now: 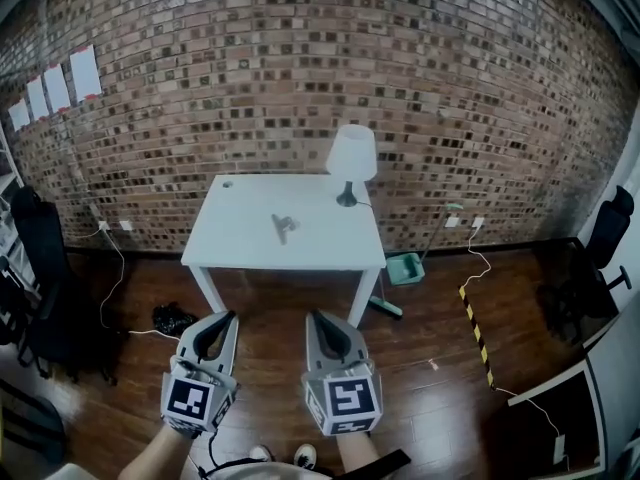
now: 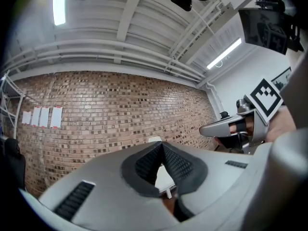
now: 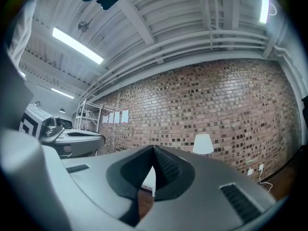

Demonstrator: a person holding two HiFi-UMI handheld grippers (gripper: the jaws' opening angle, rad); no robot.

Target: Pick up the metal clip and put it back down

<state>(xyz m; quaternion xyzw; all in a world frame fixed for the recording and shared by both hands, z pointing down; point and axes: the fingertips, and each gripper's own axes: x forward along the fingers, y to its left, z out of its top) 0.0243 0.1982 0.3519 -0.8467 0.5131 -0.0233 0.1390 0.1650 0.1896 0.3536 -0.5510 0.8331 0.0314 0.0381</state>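
Note:
A small metal clip (image 1: 283,227) lies near the middle of a white table (image 1: 240,246) that stands against the brick wall. Both grippers hover over the wooden floor well short of the table. My left gripper (image 1: 225,318) is shut, its tips meeting, with nothing between them. Beside it, my right gripper (image 1: 316,319) is shut and empty too. In the left gripper view the left gripper (image 2: 161,144) points at the wall with jaws closed. In the right gripper view the right gripper (image 3: 154,149) is likewise closed.
A white lamp (image 1: 351,161) stands on the table's far right corner. Cables trail across the floor at left (image 1: 112,268) and right. A green dustpan (image 1: 405,268) leans by the table's right legs. A black chair (image 1: 40,268) stands at left, another (image 1: 605,238) at right.

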